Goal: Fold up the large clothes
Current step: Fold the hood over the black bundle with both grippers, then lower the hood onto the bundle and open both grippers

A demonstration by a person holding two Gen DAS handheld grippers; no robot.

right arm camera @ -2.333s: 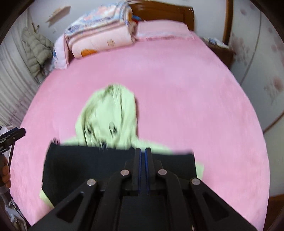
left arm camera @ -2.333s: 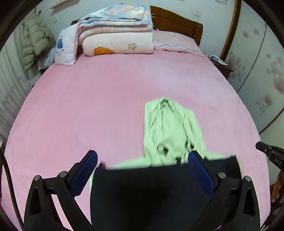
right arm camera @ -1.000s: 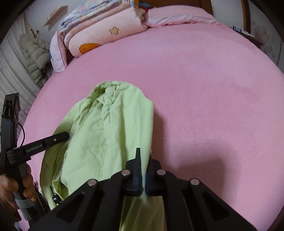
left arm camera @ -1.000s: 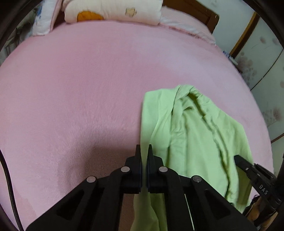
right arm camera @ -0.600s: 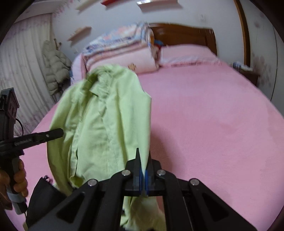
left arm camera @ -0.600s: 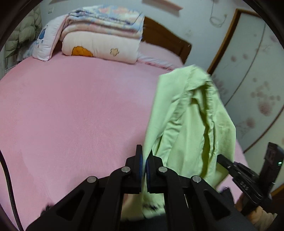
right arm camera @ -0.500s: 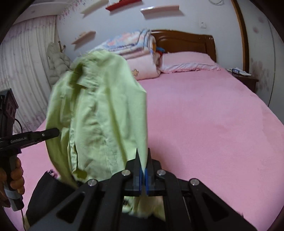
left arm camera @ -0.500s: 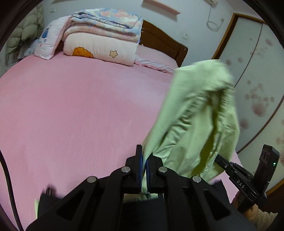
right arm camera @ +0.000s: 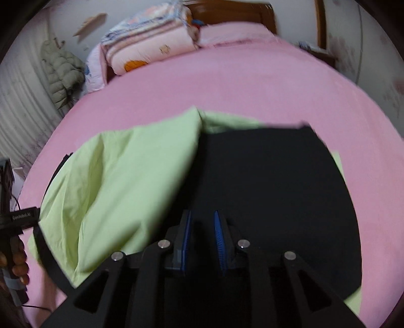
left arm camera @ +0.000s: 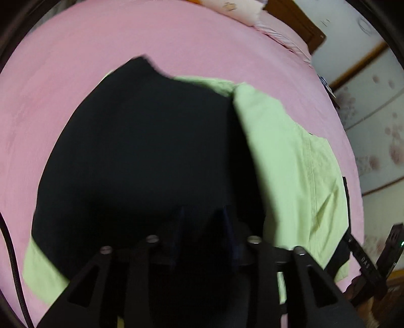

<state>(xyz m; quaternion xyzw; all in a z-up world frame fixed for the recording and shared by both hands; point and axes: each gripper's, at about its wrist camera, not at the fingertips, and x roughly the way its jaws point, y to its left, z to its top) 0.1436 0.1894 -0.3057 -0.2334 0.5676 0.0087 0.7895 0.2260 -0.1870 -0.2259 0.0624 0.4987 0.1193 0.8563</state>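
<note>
A light green shirt (left arm camera: 290,164) lies on the pink bed (left arm camera: 75,63), partly under and partly draped over a black flat board (left arm camera: 141,156). In the right wrist view the folded green shirt (right arm camera: 126,181) covers the board's (right arm camera: 277,189) left side. My left gripper (left arm camera: 203,222) hovers over the board, its jaws opening with no cloth between them. My right gripper (right arm camera: 203,234) is also opening, its blue pads (right arm camera: 186,234) apart and bare above the board. Each view shows the other gripper at its edge: the right gripper (left arm camera: 363,260) and the left gripper (right arm camera: 22,217), held by a hand (right arm camera: 15,257).
Folded quilts (right arm camera: 151,48) and a pink pillow (right arm camera: 234,32) are stacked at the wooden headboard (right arm camera: 237,12). A puffy jacket (right arm camera: 63,73) hangs at the far left. Patterned wardrobe doors (left arm camera: 373,121) stand beyond the bed's right edge.
Both grippers, shut on the shirt's edge and lifting it earlier, have swung it back over the black board. Their jaws have now parted and the cloth has dropped free.
</note>
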